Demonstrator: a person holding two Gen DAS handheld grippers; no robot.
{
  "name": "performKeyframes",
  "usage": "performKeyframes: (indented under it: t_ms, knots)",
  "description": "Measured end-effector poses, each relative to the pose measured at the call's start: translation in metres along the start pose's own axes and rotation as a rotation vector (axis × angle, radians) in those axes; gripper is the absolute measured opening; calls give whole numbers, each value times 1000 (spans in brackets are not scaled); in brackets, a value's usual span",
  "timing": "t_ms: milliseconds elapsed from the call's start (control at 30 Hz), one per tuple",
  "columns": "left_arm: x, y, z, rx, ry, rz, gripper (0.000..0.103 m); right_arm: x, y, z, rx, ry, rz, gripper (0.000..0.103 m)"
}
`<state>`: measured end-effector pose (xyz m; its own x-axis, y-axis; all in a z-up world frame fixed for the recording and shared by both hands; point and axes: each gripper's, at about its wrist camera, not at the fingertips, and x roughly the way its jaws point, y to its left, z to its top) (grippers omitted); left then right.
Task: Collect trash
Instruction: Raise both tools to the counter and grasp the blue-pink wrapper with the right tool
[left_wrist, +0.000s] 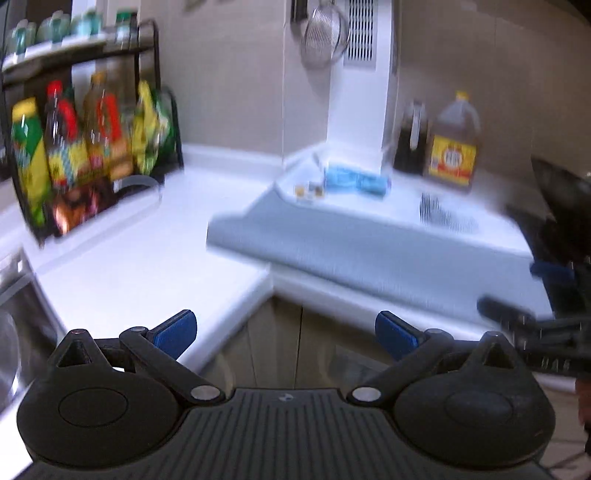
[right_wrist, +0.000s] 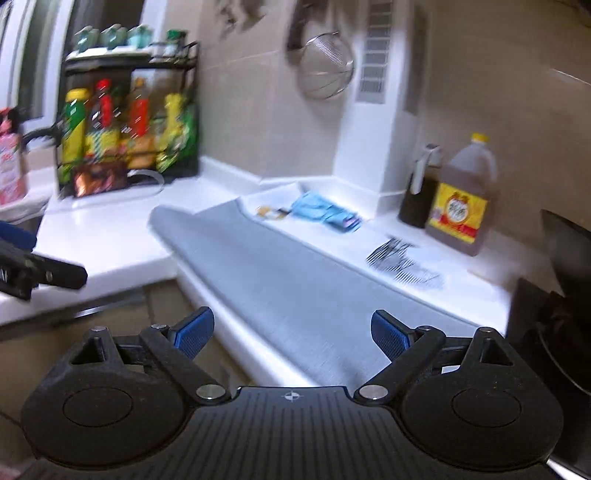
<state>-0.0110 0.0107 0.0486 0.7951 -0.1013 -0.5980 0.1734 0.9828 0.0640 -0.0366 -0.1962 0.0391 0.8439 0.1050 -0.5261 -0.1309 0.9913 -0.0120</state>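
Observation:
A crumpled blue wrapper (left_wrist: 356, 179) (right_wrist: 327, 210) lies on the white counter near the back wall corner, with small brown scraps (left_wrist: 308, 190) (right_wrist: 273, 212) just left of it. A dark wiry tangle (left_wrist: 445, 214) (right_wrist: 402, 264) lies further right on the counter. My left gripper (left_wrist: 286, 332) stands open and empty, well short of the counter's front edge. In the right wrist view my right gripper (right_wrist: 291, 334) is open too, over the grey mat (right_wrist: 295, 280), nothing between its blue pads. The right gripper also shows at the right edge of the left wrist view.
A black rack of sauce bottles (left_wrist: 85, 147) (right_wrist: 125, 125) stands at the back left. A big oil jug (left_wrist: 456, 147) (right_wrist: 463, 203) and a dark bottle (left_wrist: 410, 142) (right_wrist: 421, 192) stand at the back right. A black wok (right_wrist: 565, 295) sits at right, a sink (left_wrist: 14, 332) at left.

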Motion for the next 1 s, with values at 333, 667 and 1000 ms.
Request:
performKeyframes:
  t_ms: [333, 667, 1000]
  knots:
    - [66, -20, 91, -4, -70, 25, 103, 52, -46, 48, 69, -127, -74, 99]
    - [115, 20, 134, -24, -82, 49, 103, 247, -61, 95, 116, 28, -109, 100]
    - [187, 14, 171, 59, -97, 14, 103, 354, -49, 114, -40, 132, -112, 90]
